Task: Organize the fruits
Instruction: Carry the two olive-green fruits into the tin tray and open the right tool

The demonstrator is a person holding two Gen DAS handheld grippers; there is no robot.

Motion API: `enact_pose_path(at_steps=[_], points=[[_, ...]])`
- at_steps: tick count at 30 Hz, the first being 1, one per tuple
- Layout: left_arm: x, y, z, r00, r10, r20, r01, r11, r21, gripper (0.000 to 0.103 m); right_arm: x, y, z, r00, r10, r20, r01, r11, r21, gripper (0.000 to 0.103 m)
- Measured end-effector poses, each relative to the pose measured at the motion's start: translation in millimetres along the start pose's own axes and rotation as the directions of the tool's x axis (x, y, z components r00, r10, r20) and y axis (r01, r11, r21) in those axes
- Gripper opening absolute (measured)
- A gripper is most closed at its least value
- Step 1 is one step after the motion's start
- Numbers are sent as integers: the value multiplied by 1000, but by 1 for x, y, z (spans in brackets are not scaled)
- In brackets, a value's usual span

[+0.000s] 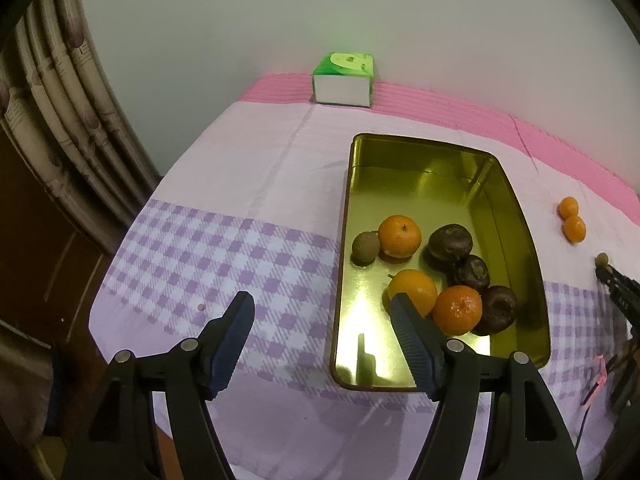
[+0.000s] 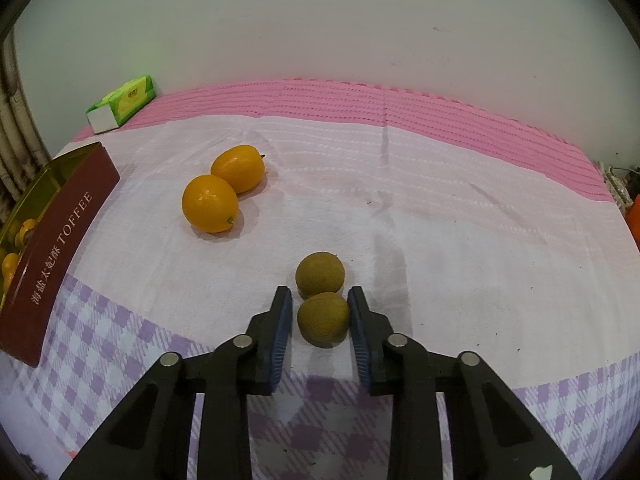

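Note:
In the right wrist view, two small brown-green round fruits lie touching on the cloth. My right gripper (image 2: 320,293) is shut on the near fruit (image 2: 323,320), a pad on each side; the far fruit (image 2: 320,274) sits just past the fingertips. Two oranges (image 2: 210,203) rest side by side further left. The gold tin (image 1: 347,200) holds several fruits: three oranges (image 1: 399,236), three dark ones (image 1: 450,242) and a small brown one (image 1: 365,248). Over the tin's near left corner my left gripper (image 1: 322,300) hangs open, nothing between its fingers.
A green tissue pack (image 1: 344,78) stands at the table's far edge by the wall. The tin's red side (image 2: 60,248) reads TOFFEE. A curtain (image 1: 60,92) hangs at the left, past the table's edge. The checked cloth (image 1: 200,248) covers the table.

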State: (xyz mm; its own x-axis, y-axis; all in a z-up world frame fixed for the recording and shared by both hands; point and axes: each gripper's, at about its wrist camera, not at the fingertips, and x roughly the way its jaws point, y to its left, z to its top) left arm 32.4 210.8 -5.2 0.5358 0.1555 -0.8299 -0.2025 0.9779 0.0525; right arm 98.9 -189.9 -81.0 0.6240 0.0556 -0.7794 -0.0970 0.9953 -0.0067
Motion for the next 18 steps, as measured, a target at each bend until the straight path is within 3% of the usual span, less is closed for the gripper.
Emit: enact_pose_path(at_steps=[11,18], points=[[5,0,1,999,-29,-23,29,1000,-10,74,-11,12,5,1000,-17,9,17,1000,-2,23],[6,0,1,999,-29,-29,29,1000,-9,74,-34,46,20,996,70,53,-68,997,-38,23]])
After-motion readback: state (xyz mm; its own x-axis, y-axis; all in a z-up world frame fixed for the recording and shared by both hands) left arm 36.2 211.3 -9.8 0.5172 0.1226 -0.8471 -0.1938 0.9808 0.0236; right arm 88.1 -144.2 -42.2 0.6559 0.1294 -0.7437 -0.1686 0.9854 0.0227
